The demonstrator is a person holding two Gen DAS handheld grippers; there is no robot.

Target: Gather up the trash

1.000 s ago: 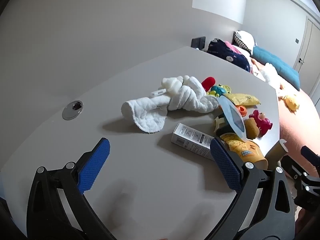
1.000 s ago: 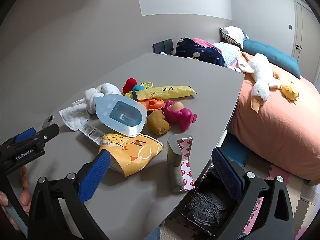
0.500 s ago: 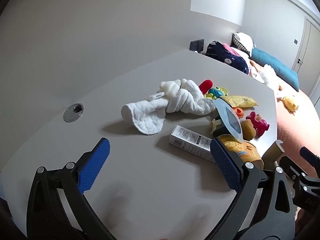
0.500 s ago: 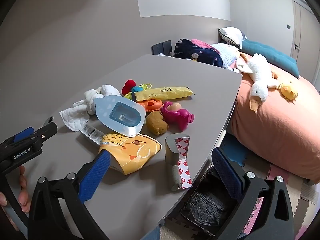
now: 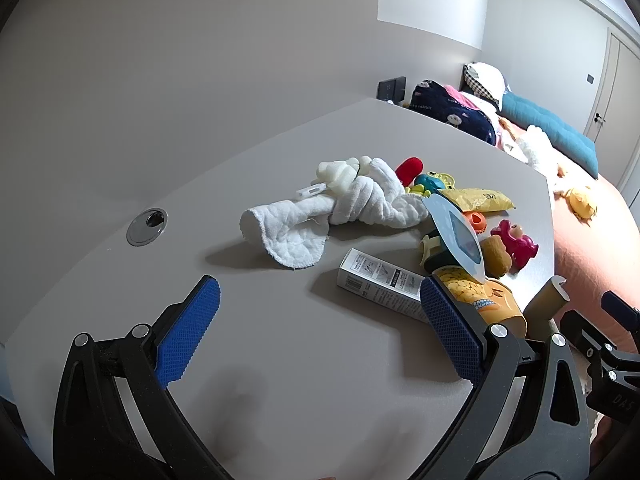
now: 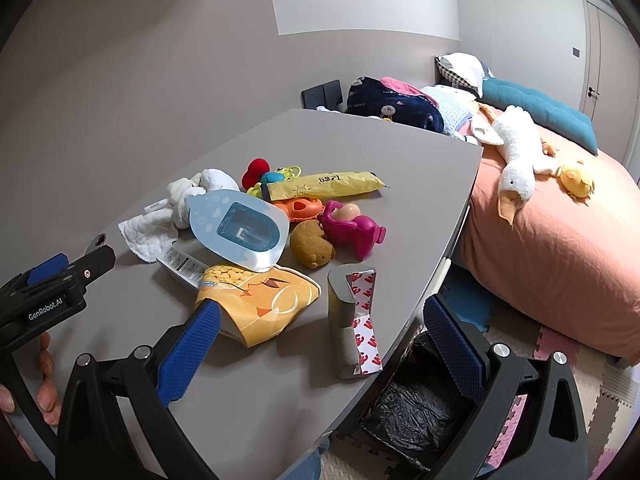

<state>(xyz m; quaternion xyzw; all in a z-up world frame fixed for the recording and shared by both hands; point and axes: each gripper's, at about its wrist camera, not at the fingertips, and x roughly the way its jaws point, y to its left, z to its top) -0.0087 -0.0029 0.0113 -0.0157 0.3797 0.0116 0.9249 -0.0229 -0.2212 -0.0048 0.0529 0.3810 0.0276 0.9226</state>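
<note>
A heap of litter and toys lies on the grey table. An orange snack bag is nearest my right gripper, which hovers open and empty above the table's front edge. Beside the bag stands a flattened cardboard tube with red-and-white wrap. A white carton lies ahead of my left gripper, also open and empty. A blue-and-white blister pack and a yellow wrapper rest further back. A black-lined bin sits on the floor beneath the table's edge.
A knotted white cloth, pink pig toy, brown plush, orange toy and red toy mix with the litter. A cable grommet is at the left. A bed with plush toys stands right.
Both grippers have drawn back and risen a little, so the pile looks slightly further off. Nothing on the table has moved.
</note>
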